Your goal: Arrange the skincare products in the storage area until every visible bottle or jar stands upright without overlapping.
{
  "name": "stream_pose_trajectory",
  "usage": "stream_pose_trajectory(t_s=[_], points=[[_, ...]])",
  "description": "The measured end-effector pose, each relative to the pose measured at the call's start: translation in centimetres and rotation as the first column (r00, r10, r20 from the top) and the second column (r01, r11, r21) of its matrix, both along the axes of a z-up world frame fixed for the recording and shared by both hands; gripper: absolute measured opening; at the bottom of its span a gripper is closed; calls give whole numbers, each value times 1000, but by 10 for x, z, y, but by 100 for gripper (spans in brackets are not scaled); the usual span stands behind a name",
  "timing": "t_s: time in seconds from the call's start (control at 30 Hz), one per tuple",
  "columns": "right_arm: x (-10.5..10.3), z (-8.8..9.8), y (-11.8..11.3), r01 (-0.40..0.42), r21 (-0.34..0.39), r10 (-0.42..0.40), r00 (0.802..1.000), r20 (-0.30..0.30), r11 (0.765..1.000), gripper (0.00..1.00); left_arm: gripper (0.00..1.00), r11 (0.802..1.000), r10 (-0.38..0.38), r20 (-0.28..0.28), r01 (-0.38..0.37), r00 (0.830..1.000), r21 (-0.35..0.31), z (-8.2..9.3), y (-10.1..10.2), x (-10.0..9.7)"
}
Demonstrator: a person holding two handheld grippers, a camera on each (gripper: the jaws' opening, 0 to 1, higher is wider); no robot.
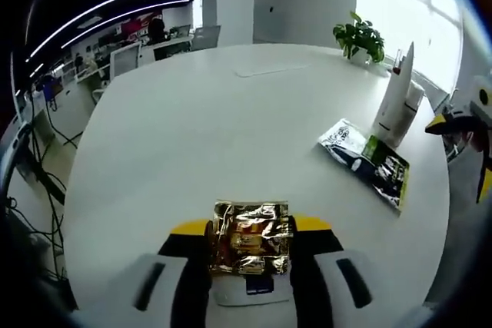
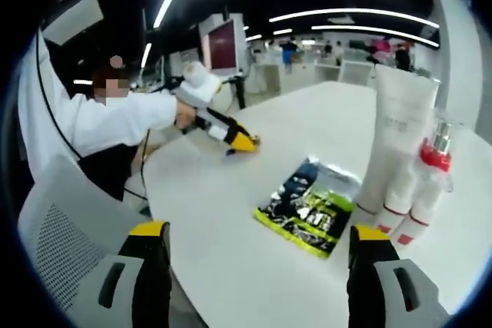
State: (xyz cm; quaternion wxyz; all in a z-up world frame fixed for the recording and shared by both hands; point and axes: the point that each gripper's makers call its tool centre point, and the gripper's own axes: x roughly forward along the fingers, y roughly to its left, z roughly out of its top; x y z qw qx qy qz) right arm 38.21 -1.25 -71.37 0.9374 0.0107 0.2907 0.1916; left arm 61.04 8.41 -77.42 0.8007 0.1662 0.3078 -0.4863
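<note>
My left gripper point(image 1: 250, 228) is shut on a crinkled gold foil sachet point(image 1: 251, 245), held just above the near edge of the white round table point(image 1: 200, 136). In the right gripper view the same gripper point(image 2: 240, 140) shows at the table's far side, held by a person in a white sleeve. A green, black and silver sachet point(image 1: 369, 163) point(image 2: 311, 209) lies flat on the table. Beside it a tall white tube point(image 1: 396, 101) point(image 2: 403, 136) stands upright with shorter red-banded tubes point(image 2: 415, 201) and a red-collared bottle point(image 2: 436, 153). My right gripper point(image 2: 260, 231) is open, with nothing between its jaws, before the flat sachet.
A potted green plant point(image 1: 360, 36) stands at the table's far edge near the window. A grey mesh chair point(image 2: 61, 228) sits by the table edge at the left of the right gripper view. Office desks and monitors fill the background.
</note>
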Motion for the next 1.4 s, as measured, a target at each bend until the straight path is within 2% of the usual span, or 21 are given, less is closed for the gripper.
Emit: stream_pose_trajectory(t_s=[0.27, 0.33, 0.4, 0.57, 0.67, 0.83, 1.0, 1.27, 1.4], points=[[5, -1, 7, -24, 8, 24, 1000, -13, 1000, 90, 36, 999, -12, 1, 12, 1000, -44, 13, -8, -15], [7, 1, 7, -19, 19, 19, 1000, -8, 1000, 89, 36, 998, -21, 2, 21, 1000, -53, 15, -10, -20], [10, 6, 9, -1, 59, 1, 1000, -1, 998, 88, 36, 998, -27, 10, 28, 1000, -52, 17, -11, -27], [17, 10, 8, 14, 67, -15, 1000, 10, 998, 84, 35, 996, -56, 17, 57, 998, -73, 26, -19, -43], [20, 10, 9, 17, 70, -18, 1000, 12, 997, 82, 35, 994, -63, 36, 66, 997, -90, 31, -22, -45], [22, 11, 15, 20, 92, -21, 1000, 14, 996, 79, 34, 989, -80, 32, 84, 996, -119, 39, -28, -53], [22, 9, 17, 33, 125, -33, 999, -2, 992, 75, 34, 983, -137, 38, 141, 990, -116, 41, -33, -66], [20, 4, 15, 61, 168, -57, 998, -27, 984, 67, 34, 974, -186, 52, 191, 981, -122, 46, -42, -84], [21, 5, 13, 84, 199, -80, 996, -29, 976, 63, 34, 961, -225, 53, 231, 973, -154, 52, -48, -91]])
